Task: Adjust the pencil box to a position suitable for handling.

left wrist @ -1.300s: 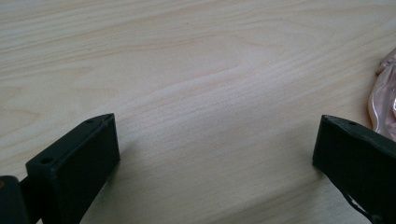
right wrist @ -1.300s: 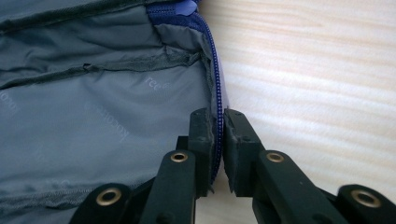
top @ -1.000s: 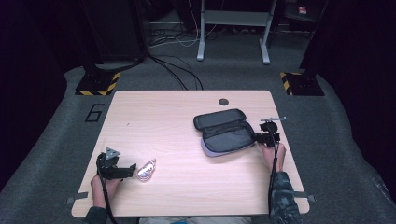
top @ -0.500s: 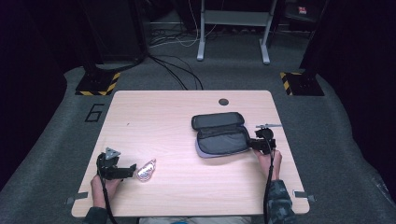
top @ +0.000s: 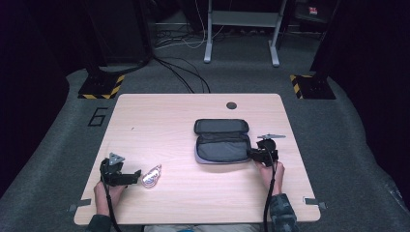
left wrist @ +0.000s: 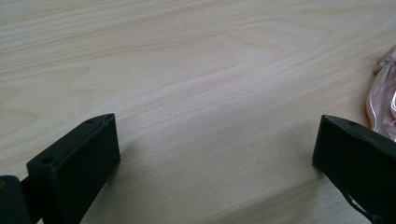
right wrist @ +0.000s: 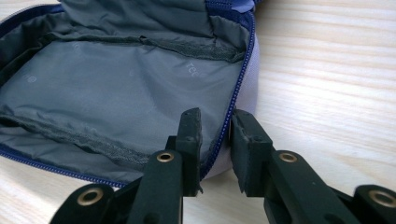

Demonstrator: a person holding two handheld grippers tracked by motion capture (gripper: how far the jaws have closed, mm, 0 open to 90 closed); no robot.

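The right tool (right wrist: 215, 140) has its 2 jaws nearly closed on the near right edge of an open zip case (right wrist: 116, 88), one jaw inside on the grey lining, the other outside against the pale shell, with the blue zipper (right wrist: 236, 93) running between them. In the high view this right tool (top: 252, 154) sits at the case's (top: 220, 147) right side, with the right hand (top: 270, 171) behind it and a cable trailing back along the forearm. The case lies open right of the desk's middle, its dark lid (top: 221, 126) folded flat toward the far side.

The left tool (left wrist: 215, 154) has its jaws spread wide over bare wood, holding nothing. Just past its right jaw lies a small clear, pinkish glossy object (left wrist: 383, 102); what it is I cannot tell. From above, the left tool (top: 138, 175) rests near the front left corner, held by the left hand (top: 109, 191), and the glossy object (top: 151, 175) lies just beside its tips, well apart from the case.

The desk (top: 169, 121) is light wood with a dark round hole (top: 231, 105) near its far edge. Around it, grey carpet carries a marked "6" (top: 98, 116), black cables (top: 179, 72), 2 stands with yellow-black striped bases (top: 101, 86), and a white frame's legs (top: 241, 34)
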